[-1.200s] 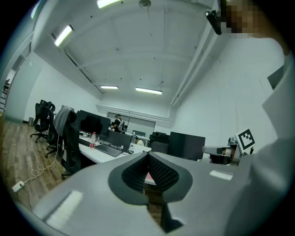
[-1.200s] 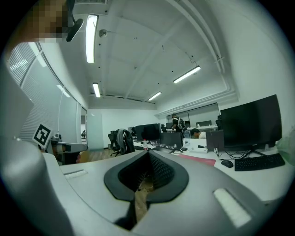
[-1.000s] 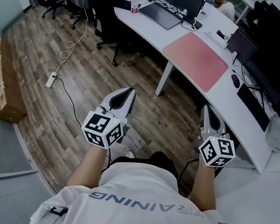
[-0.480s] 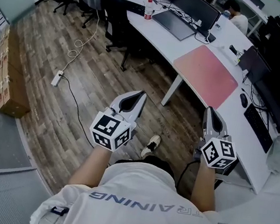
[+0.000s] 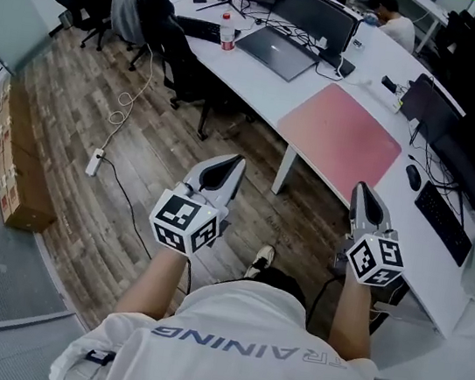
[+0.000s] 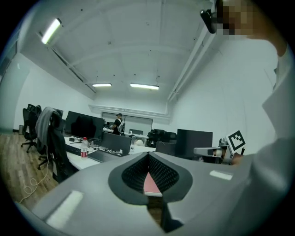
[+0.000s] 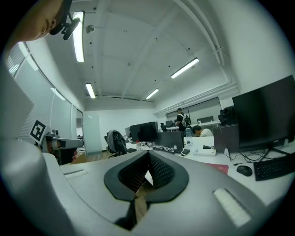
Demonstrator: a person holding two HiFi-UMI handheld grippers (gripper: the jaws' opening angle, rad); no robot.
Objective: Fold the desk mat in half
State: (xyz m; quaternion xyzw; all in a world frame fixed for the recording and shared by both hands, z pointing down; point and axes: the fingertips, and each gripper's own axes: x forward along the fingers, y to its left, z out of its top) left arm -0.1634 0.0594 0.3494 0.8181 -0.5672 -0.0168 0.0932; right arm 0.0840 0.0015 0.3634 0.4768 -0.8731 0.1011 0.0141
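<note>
The pink desk mat (image 5: 341,138) lies flat on the white curved desk (image 5: 262,87), ahead and to the right of me. It shows as a pink strip through the jaw gap in the left gripper view (image 6: 151,183) and as a pink patch on the desk in the right gripper view (image 7: 220,168). My left gripper (image 5: 227,167) hangs over the wood floor, short of the desk, shut with nothing in it (image 6: 148,156). My right gripper (image 5: 363,193) is near the desk's front edge below the mat, also shut and empty (image 7: 148,154).
On the desk are a laptop (image 5: 276,51), a bottle (image 5: 228,31), monitors, a mouse (image 5: 413,177) and a keyboard (image 5: 441,220). An office chair with a jacket (image 5: 153,17) stands to the left. A power strip with its cable (image 5: 95,162) and cardboard boxes (image 5: 19,170) lie on the floor.
Both grippers have travelled forward toward the desk with the person walking; the mat and desk edge now sit closer. A foot has come into view. Both stay shut.
</note>
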